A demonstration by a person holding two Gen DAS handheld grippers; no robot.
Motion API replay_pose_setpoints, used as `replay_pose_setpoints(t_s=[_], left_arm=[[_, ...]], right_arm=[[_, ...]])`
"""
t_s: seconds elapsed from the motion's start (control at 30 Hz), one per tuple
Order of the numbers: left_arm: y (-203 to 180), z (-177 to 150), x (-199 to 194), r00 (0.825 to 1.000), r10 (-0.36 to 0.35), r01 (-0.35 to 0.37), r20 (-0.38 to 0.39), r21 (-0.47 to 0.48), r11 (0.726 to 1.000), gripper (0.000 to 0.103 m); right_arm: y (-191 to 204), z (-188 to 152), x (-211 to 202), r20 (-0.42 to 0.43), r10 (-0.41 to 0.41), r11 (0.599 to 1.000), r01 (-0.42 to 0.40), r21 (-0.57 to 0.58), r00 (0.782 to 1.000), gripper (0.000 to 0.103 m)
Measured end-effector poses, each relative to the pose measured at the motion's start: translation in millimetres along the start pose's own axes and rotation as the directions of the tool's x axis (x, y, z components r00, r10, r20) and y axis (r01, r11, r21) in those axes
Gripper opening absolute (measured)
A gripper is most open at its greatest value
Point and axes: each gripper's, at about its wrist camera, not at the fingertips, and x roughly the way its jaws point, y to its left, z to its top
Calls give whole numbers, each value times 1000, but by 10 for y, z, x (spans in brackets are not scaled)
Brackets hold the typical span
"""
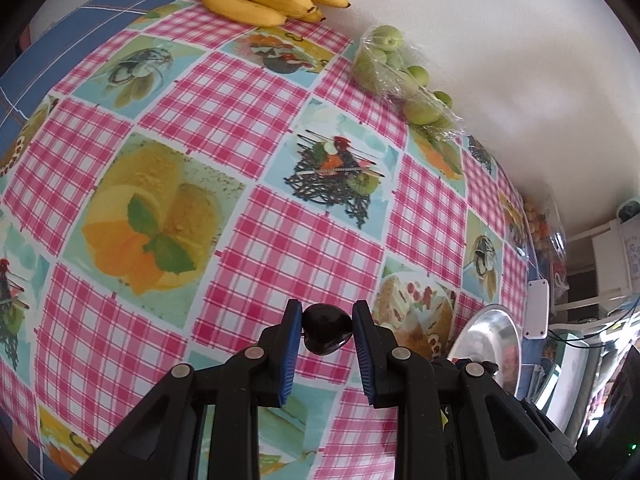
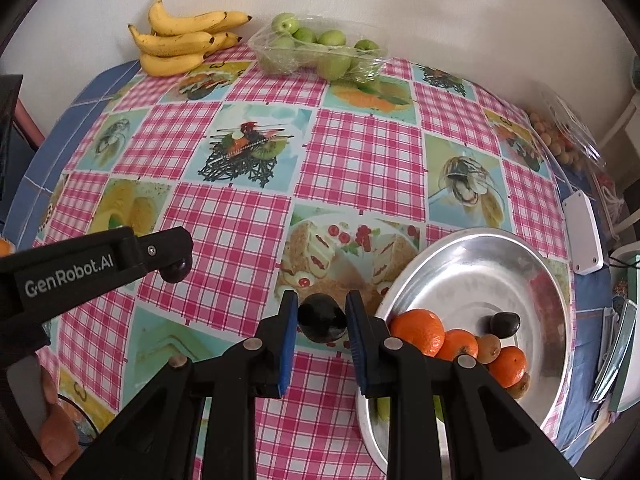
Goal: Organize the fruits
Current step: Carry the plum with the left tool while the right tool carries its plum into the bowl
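Fruits are being gathered into the metal bowl (image 2: 472,256) at the near right of the table (image 2: 360,152), where 3 oranges (image 2: 418,330) and a dark plum (image 2: 505,324) are already lying. The right gripper (image 2: 322,320) is pinching another dark plum (image 2: 321,317) just left of the bowl's rim, probably to carry it in. The left gripper (image 1: 327,330) is likewise clamping a dark plum (image 1: 326,328) farther left above the cloth. Bananas (image 2: 180,38) and a tray of green fruit (image 2: 316,54) are sitting at the far edge against the wall.
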Motion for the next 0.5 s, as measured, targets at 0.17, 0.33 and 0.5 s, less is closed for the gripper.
replay_pose_setpoints(t_s=[0.17,0.33,0.5], left_arm=[[-162,-52,3,1000,4,-4,9,29,1000,28],[-401,-154,34,1000,-7,7,7,72,997,28],[-675,-292,91,1000,-24,25,-11,129,991,28]], right_arm=[[-176,-16,-75,17,21,999,-22,43,1000,25],[-433,-57,-150,33,33,994,-36,102,999,25],[-785,-153,-212,40,23,985,-30,169,999,25]])
